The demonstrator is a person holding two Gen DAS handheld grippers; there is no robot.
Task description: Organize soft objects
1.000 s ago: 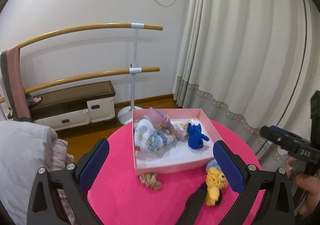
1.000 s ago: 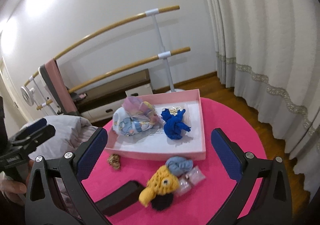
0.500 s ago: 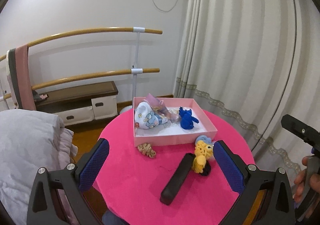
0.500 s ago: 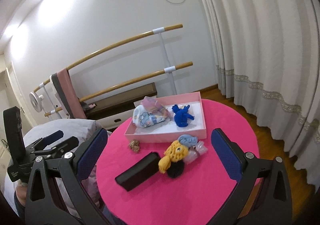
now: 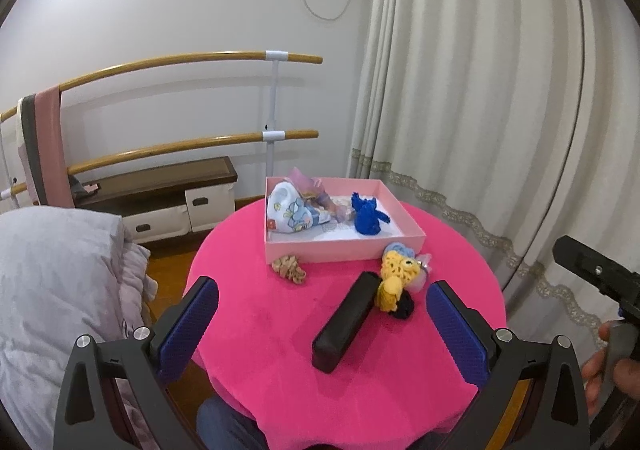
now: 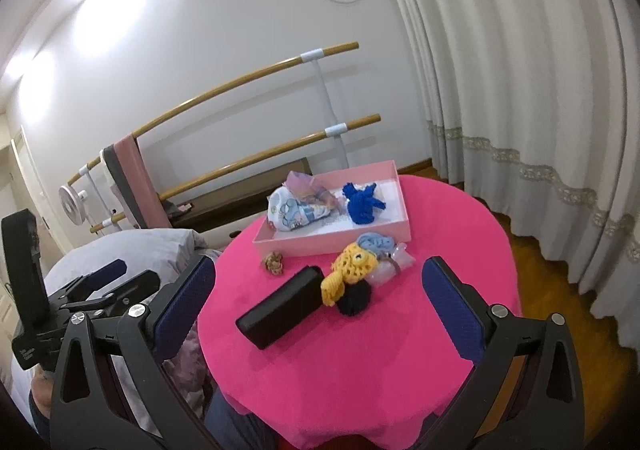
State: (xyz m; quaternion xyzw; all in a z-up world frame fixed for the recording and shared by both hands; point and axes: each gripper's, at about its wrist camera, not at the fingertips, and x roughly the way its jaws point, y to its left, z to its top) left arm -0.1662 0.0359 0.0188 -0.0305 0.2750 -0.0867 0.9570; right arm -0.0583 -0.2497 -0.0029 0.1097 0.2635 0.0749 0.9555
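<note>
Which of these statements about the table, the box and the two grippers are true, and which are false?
1. The blue toy lies inside the pink box. True.
2. The yellow toy lies inside the box. False: it lies on the table, in front of the box.
3. The black case lies on the table, beside the yellow toy. True.
4. The left gripper is shut on the case. False: its jaws stand open and hold nothing.
5. The right gripper has open, empty jaws. True.
6. The tan scrunchie lies inside the box. False: it lies on the table, just outside the front wall.
</note>
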